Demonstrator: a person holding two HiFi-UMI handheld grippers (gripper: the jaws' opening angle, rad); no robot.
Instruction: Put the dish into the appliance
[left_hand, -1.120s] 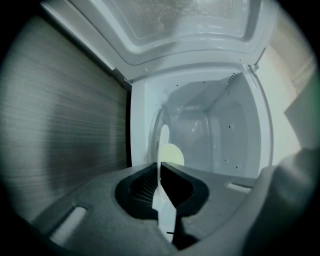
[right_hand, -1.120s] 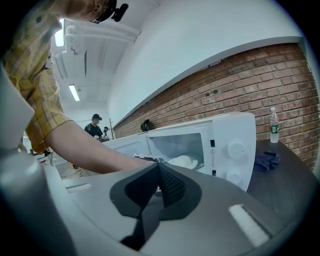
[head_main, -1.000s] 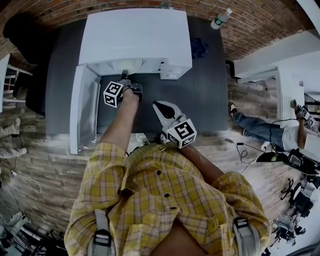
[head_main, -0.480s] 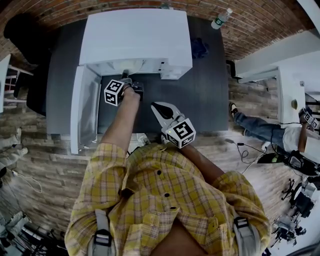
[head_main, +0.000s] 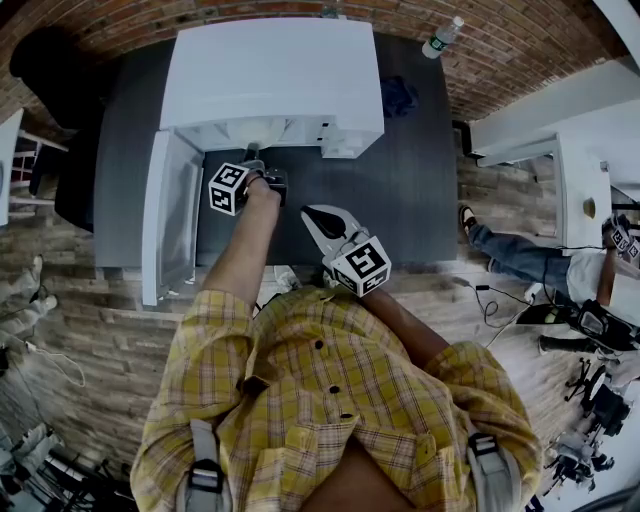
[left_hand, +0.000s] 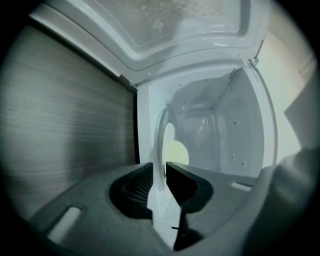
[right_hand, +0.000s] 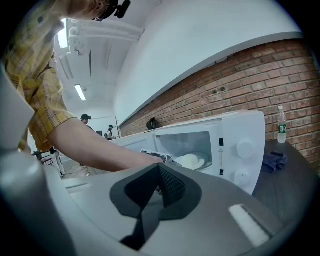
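The white microwave (head_main: 270, 70) stands on a dark table (head_main: 420, 170) with its door (head_main: 165, 215) swung open to the left. At the cavity mouth my left gripper (head_main: 252, 152) is shut on the rim of the white dish (left_hand: 161, 217). The dish reaches edge-on into the cavity and carries a pale yellowish lump (left_hand: 176, 152). The right gripper view shows the same dish (right_hand: 192, 161) lying inside the microwave (right_hand: 240, 145). My right gripper (head_main: 312, 212) hangs back over the table's front, shut (right_hand: 159, 172) with nothing between its fingers.
A water bottle (head_main: 440, 38) stands at the table's back right, and a blue cloth (head_main: 398, 97) lies beside the microwave. The open door blocks the left side. A person (head_main: 520, 255) sits on the wooden floor to the right.
Both grippers have stayed almost where they were; the left one remains at the microwave mouth with the dish. Only people in the background at right have shifted.
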